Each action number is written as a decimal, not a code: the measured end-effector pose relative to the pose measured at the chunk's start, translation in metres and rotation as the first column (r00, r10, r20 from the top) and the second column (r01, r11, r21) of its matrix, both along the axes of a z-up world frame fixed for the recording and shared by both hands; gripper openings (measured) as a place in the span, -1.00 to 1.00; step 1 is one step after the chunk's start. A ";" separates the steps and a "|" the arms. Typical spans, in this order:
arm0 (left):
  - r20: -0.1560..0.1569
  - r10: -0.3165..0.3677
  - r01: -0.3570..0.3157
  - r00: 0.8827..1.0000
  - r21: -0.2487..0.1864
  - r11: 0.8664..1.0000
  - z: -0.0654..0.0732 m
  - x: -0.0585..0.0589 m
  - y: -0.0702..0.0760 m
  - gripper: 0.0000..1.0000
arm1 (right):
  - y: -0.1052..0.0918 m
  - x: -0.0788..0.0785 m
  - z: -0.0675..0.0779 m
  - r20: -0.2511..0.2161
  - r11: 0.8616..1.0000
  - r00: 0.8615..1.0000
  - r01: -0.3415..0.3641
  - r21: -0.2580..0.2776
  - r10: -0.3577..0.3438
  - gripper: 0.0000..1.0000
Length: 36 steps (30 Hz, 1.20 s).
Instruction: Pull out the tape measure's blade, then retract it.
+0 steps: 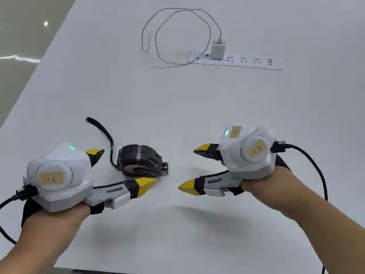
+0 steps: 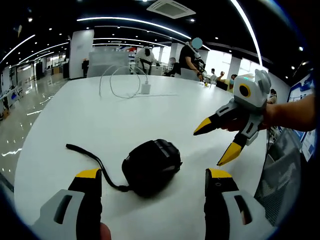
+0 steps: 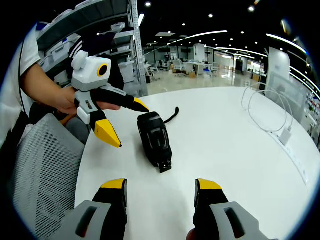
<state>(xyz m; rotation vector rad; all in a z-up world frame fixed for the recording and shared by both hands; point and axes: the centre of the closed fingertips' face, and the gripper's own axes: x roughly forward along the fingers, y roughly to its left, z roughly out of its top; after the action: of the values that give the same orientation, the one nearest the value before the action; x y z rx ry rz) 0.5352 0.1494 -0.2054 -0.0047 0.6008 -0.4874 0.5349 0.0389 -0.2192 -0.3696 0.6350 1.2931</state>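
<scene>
A black tape measure (image 1: 138, 160) lies on the white table (image 1: 188, 108), its blade in and its black wrist strap (image 1: 100, 131) trailing to the far left. My left gripper (image 1: 129, 165) is open, one yellow-tipped finger on each side of the case (image 2: 152, 165). My right gripper (image 1: 187, 169) is open too, a short way to the right of the case and apart from it. The blade's end hook (image 3: 165, 167) points toward my right gripper (image 3: 160, 185). Each gripper is seen from the other: the right gripper (image 2: 207, 149), the left gripper (image 3: 134, 128).
A white power strip (image 1: 239, 59) with a plugged charger and a looped white cable (image 1: 177, 34) lies at the far side of the table. The table's left edge (image 1: 34, 85) drops to a glossy floor. A grey mesh chair (image 3: 45, 165) stands by the near edge.
</scene>
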 end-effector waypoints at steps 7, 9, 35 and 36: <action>0.000 -0.024 0.024 1.000 0.007 1.000 0.003 -0.006 0.001 0.67 | -0.009 -0.002 0.004 0.013 1.000 1.000 0.016 0.002 -0.016 0.08; -0.002 -0.034 0.034 0.999 0.019 0.999 0.003 -0.008 0.003 0.66 | -0.011 -0.003 0.006 0.017 1.000 1.000 0.025 0.008 -0.025 0.10; -0.029 -0.104 0.105 0.994 0.031 0.994 -0.001 -0.037 0.012 0.73 | -0.059 -0.020 0.007 0.026 0.991 0.991 0.133 0.026 -0.134 0.36; -0.031 -0.109 0.110 0.994 0.032 0.993 -0.001 -0.039 0.013 0.73 | -0.062 -0.021 0.007 0.025 0.990 0.990 0.138 0.025 -0.139 0.37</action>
<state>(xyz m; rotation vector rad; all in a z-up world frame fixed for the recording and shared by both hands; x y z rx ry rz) 0.4957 0.1622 -0.2064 0.0535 0.6396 -0.5847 0.5138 -0.0231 -0.2122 -0.3177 0.6125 1.1604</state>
